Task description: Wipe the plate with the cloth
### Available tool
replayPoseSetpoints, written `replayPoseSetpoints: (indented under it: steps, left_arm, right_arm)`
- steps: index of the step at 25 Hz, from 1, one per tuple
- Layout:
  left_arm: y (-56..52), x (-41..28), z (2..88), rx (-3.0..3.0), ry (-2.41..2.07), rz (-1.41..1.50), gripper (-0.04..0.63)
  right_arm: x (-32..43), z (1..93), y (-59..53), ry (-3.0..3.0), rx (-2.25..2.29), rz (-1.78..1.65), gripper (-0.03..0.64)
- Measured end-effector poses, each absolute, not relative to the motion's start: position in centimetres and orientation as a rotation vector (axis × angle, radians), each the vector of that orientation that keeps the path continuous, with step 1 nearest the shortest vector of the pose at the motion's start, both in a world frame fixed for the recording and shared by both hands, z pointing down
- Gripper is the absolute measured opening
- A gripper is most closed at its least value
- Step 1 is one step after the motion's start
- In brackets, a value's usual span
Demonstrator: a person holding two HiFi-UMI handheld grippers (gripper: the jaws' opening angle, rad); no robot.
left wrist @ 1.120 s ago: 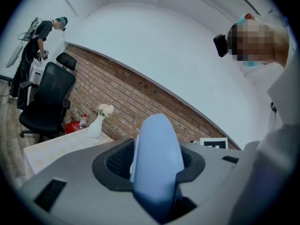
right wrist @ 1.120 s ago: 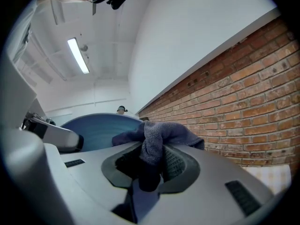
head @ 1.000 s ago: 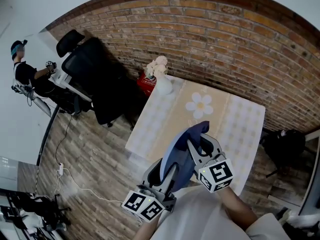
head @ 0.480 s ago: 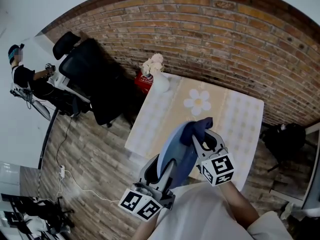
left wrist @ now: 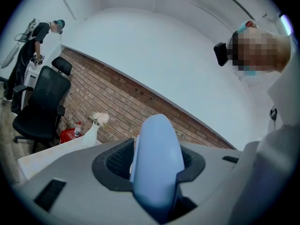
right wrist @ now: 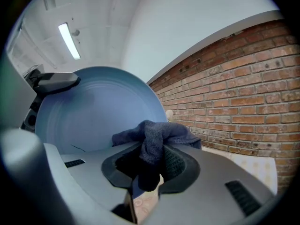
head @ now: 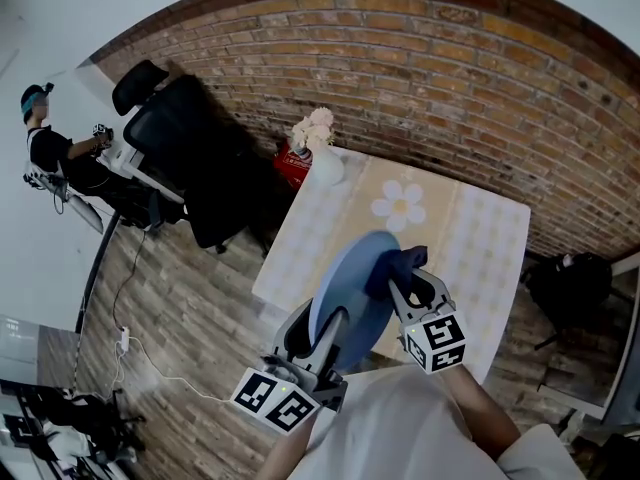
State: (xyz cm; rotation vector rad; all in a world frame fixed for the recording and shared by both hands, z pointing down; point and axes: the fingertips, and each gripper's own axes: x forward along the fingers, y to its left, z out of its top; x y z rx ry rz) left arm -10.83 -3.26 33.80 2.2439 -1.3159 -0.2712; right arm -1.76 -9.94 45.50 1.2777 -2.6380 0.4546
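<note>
Both gripped: left tool (head: 325,330) the round pale-blue plate (head: 350,283), right tool (head: 408,286) the dark-blue terry cloth (head: 396,261), slid from its far rim onto its face, mid-wipe.

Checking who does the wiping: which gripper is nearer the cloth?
Right. The right gripper is shut on the cloth; the left gripper clamps the plate by its rim, apart from the cloth.

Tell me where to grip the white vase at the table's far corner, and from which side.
Grip the vase round its narrow neck, just under the flowers, with the jaws level. Probably come in from over the table. The vase stands upright, the brick wall is behind it, and a red container sits close beside it.
</note>
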Motion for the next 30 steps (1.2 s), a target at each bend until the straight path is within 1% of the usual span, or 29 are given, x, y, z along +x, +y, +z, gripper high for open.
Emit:
replayPoseSetpoints:
  steps: [20,30]
  left_arm:
    - [-5.9,-11.8,32.6,2.237,-1.364,-0.321,0.181]
    - [-6.5,-13.1,32.7,2.211,-1.405,-0.358,0.181]
  right_arm:
    - [-4.7,47.1,-5.4,-2.644,1.078,0.491,0.106]
    - [-7.8,45.0,-2.9,-2.722,0.927,0.498,0.107]
